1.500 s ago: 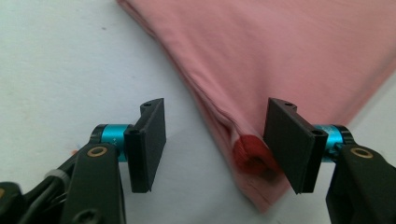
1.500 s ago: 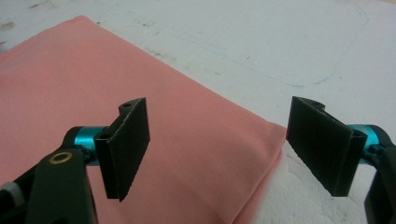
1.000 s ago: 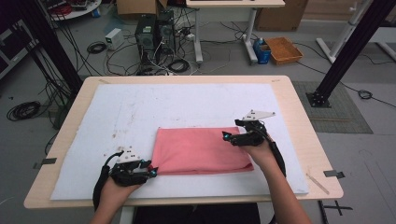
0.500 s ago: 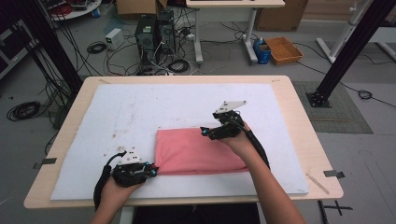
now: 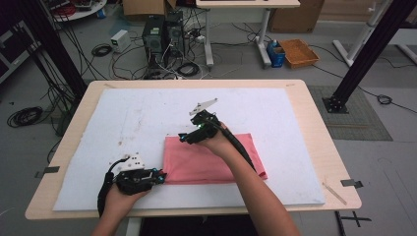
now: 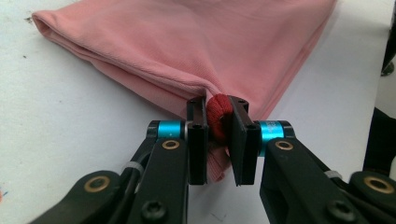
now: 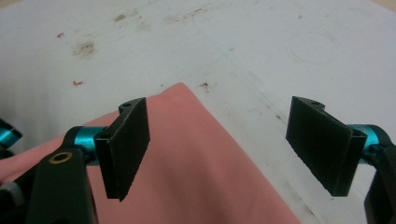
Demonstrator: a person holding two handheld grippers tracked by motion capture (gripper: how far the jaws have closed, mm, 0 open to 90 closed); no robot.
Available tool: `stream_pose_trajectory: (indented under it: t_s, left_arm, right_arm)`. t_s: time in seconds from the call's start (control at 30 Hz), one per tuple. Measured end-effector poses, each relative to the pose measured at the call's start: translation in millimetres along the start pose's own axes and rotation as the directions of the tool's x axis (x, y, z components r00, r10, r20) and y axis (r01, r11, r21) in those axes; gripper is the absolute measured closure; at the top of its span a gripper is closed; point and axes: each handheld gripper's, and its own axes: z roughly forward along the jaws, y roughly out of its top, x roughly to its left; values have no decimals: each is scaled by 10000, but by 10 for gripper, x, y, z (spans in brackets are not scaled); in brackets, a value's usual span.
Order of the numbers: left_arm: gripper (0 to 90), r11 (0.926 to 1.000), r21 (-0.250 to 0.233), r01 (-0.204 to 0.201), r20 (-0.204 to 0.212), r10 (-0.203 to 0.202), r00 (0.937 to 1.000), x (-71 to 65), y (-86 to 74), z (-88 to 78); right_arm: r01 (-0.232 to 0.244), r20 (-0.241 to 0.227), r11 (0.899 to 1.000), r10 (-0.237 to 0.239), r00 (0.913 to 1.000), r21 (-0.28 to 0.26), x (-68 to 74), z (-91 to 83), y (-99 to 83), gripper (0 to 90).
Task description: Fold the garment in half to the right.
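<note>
Pink cloth (image 5: 211, 160), frame centre: my left gripper (image 5: 160, 178) has just closed, clamping its lower-left corner; my right gripper (image 5: 189, 137) hovers wide open above its upper-left corner.

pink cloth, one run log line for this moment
pink cloth: folded on white mat | left gripper: shut on cloth corner | right gripper: open above far corner

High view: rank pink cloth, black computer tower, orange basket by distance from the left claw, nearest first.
1. pink cloth: its near-left corner is pinched in the left claw, which has just been closing on it.
2. black computer tower: on the floor beyond the table's far edge, left of centre.
3. orange basket: on the floor far right, beyond the table.
</note>
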Motion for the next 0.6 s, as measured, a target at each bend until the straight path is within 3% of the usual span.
stream_pose_trajectory:
  t_s: [0.17,0.33,0.53,0.6]
  left_arm:
    - [788,10000,-32,-4,54,4,10000,1,7,-4]
    - [788,10000,-7,-12,49,12,10000,1,7,2]
    - [788,10000,45,-49,49,48,10000,4,11,6]
    - [788,10000,75,-49,38,49,10000,6,10,6]
  right_arm:
    - [170,-133,9986,-163,9998,505,61,238,109,218]
    - [-82,-516,9964,126,9986,847,87,480,158,255]
    - [142,-580,9891,-57,9983,1468,128,743,178,436]
    - [317,-668,9858,-209,9975,1646,148,799,179,534]
